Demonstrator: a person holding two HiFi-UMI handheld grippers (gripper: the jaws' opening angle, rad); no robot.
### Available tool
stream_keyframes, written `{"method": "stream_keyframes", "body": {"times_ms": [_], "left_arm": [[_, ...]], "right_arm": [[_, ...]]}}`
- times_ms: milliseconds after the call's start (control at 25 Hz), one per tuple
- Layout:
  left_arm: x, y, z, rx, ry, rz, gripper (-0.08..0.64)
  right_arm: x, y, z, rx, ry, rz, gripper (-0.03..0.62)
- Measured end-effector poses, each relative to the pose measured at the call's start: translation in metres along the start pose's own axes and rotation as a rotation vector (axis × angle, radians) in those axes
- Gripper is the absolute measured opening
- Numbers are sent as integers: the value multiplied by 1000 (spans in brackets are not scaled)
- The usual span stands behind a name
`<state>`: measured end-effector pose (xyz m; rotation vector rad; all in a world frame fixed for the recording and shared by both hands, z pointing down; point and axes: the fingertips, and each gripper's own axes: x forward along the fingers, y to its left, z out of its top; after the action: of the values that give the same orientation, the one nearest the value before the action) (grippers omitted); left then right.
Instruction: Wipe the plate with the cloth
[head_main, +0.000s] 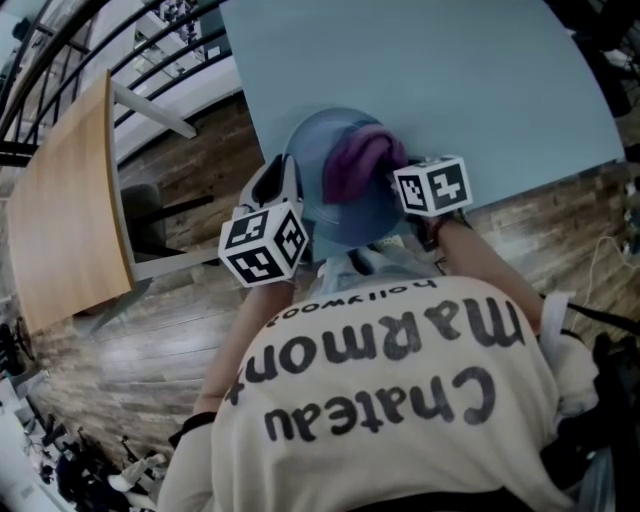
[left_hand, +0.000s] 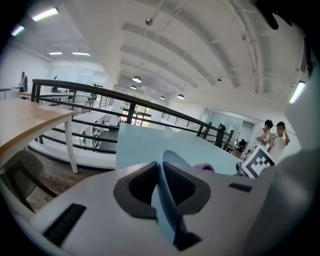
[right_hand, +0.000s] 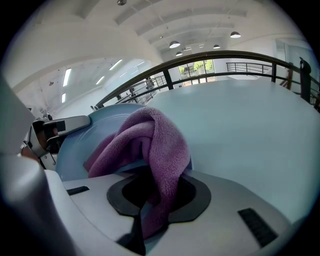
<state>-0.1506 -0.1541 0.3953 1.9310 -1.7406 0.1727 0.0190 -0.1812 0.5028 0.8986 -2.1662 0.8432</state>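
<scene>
Wooden desk (head_main: 65, 200): we see it off to the left, well apart from the work.
Left tongs (left_hand: 161, 185): nearly pressed together, and we see them pinching the rim of the plate, with one dark pad on each face of it.
Plate (head_main: 350, 215): blue and round, it is held at its left rim over the near edge of the pale blue table (head_main: 450, 70). We cannot tell whether it rests on the table.
Cloth (right_hand: 155, 140): purple and fluffy, it lies bunched in a loose fold against the upper part of the plate's face. One end runs down between the right jaws.
Right tongs (right_hand: 157, 192): closed down on the cloth, which fills the narrow gap between the pads. From the head view they reach the plate from its right side, just beside the cloth's bundle.
Shirt (head_main: 400, 390): cream with dark lettering, it fills the bottom of the head view, and both of our forearms run out from it to the tongs.
</scene>
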Motion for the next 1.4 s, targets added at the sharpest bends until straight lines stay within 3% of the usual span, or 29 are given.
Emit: {"method": "stream_keyframes", "body": {"times_ms": [200,520,800,1080,1400], "left_arm": [[-2,-2,-3,-4,-13,-8,35],[-3,-8,1,2,-28,-20,35],[-5,-14,2,0,-48,-27,35],[-6,-15,1,14,-57,-12,34],[0,-15,-11,-23,-21,-7,34]], "right_arm": [[-7,6,5,2,-7,28,95],[-20,100,47,-289,-131,244,95],[-17,136,51,-252,-142,411,95],[-7,136,49,-282,-118,406,95],[-1,114,43,-306,-96,312,95]]}}
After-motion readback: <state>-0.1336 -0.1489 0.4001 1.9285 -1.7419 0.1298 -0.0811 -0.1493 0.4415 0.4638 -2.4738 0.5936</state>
